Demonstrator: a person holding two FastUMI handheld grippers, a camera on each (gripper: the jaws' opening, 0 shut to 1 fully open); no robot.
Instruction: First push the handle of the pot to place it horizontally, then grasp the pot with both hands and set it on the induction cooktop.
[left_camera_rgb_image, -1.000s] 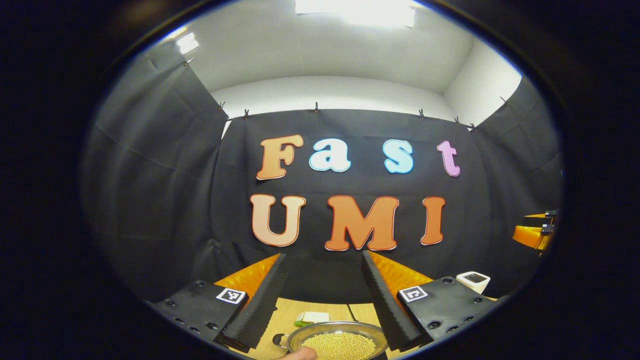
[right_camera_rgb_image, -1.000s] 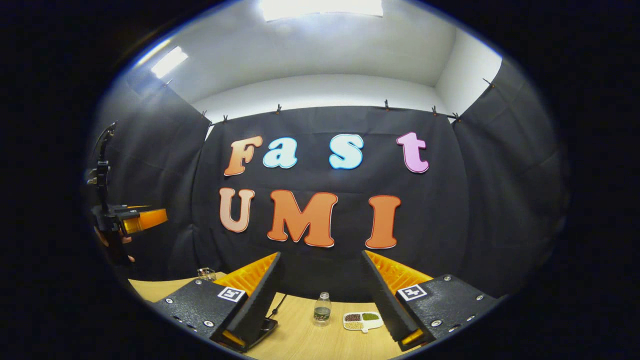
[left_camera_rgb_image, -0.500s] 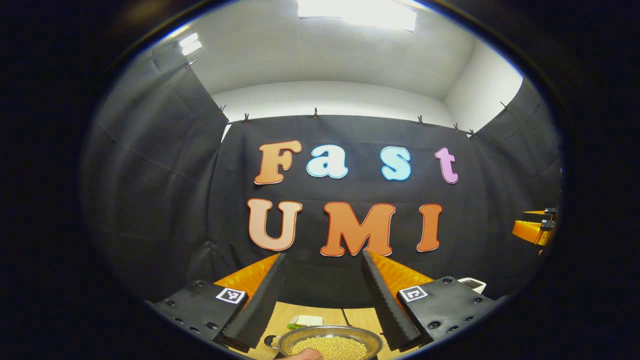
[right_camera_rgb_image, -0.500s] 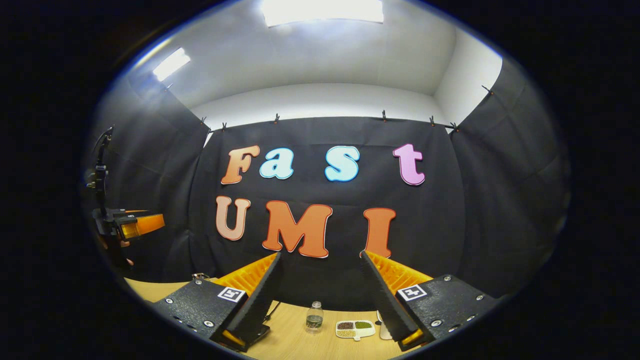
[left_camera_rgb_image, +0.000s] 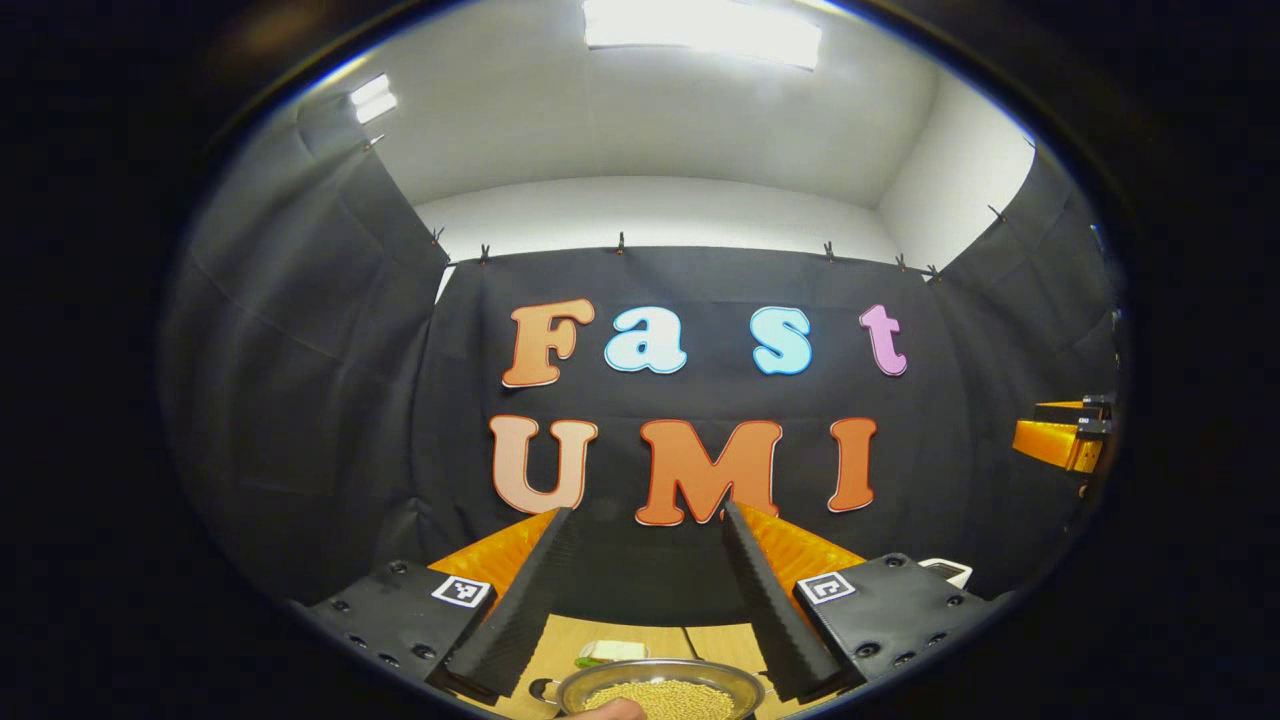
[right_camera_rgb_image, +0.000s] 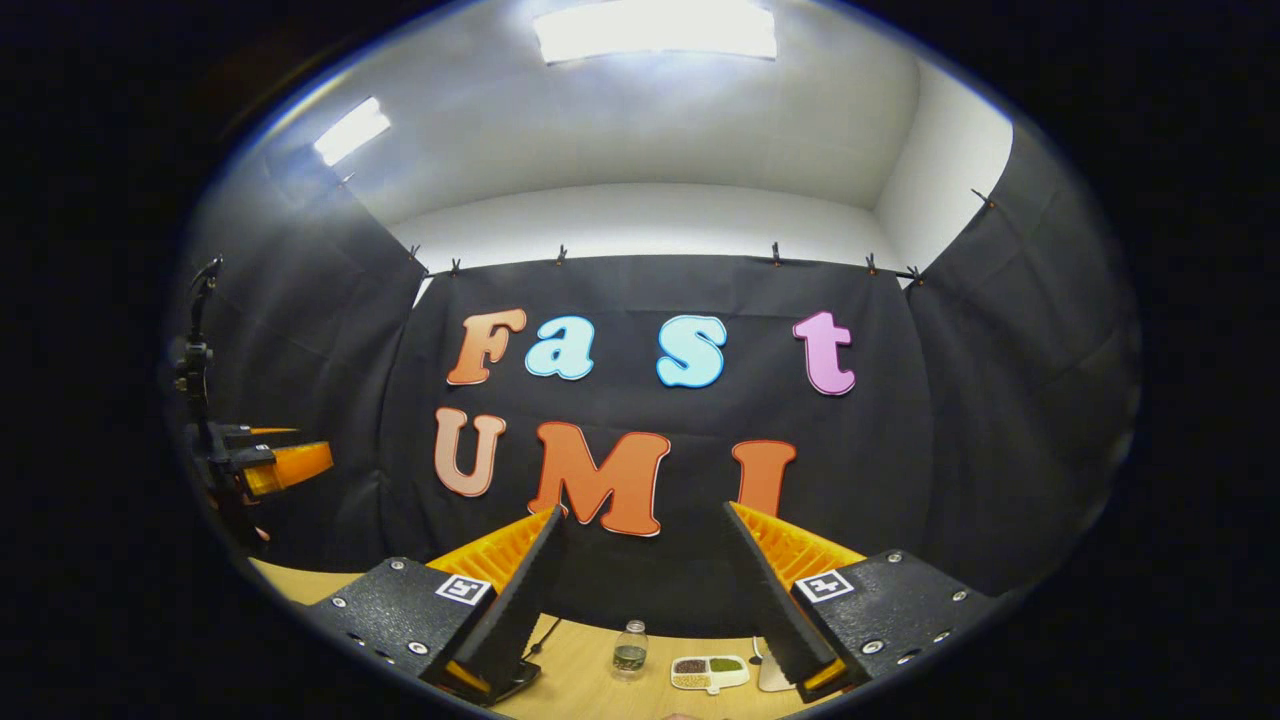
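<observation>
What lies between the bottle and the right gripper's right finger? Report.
A small divided dish of grains on the table, seen in the right gripper view.

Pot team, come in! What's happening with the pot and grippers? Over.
Left gripper open, above pot. Right gripper open, holding nothing. Pot on table, untouched. Nothing seen blocking.
</observation>
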